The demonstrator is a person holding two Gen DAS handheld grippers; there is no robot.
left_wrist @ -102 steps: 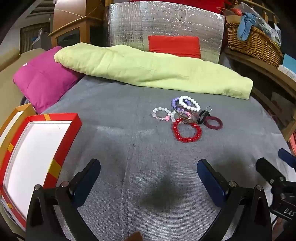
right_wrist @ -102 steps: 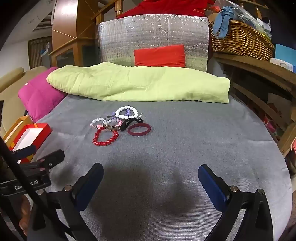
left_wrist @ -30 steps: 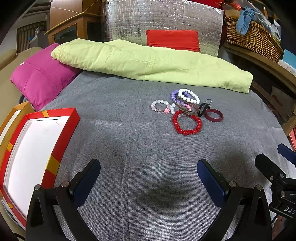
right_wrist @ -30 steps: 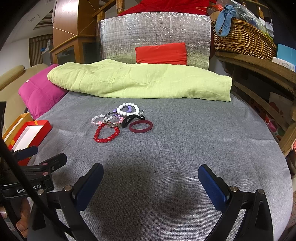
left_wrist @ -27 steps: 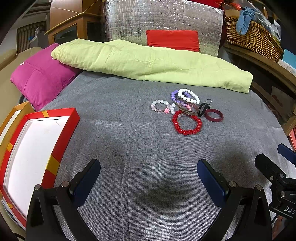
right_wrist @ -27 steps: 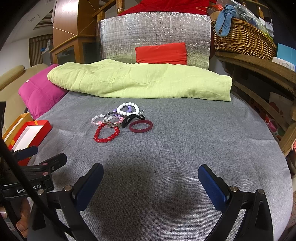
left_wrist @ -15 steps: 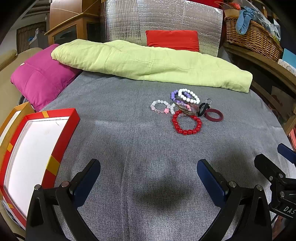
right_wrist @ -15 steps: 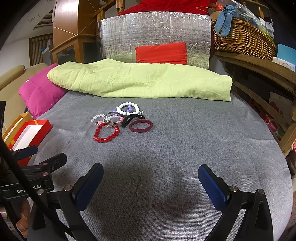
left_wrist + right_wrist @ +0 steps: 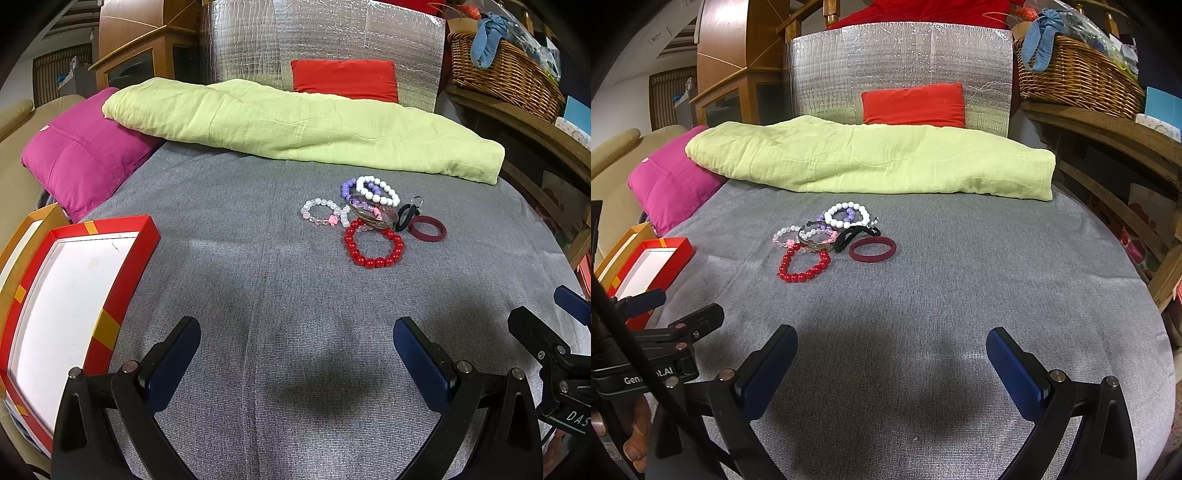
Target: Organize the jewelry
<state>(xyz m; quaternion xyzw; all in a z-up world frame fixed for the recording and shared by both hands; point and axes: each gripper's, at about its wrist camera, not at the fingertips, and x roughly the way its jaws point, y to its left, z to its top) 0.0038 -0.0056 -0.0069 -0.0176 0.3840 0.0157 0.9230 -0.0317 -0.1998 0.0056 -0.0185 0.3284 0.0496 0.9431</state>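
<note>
Left wrist view: left gripper [image 9: 295,354] spread wide, holding nothing; bracelet cluster [image 9: 369,218] lies ahead and right of centre on the grey cover [image 9: 229,280], well apart; red bead bracelet [image 9: 373,247] nearest; red box [image 9: 110,280] sits open at left, beside this gripper.

Right wrist view: right gripper [image 9: 890,363] likewise spread and empty; cluster [image 9: 831,236] lies ahead and left; maroon ring [image 9: 873,249] on its right edge. Judgement: neither gripper clearly nearer.
</note>
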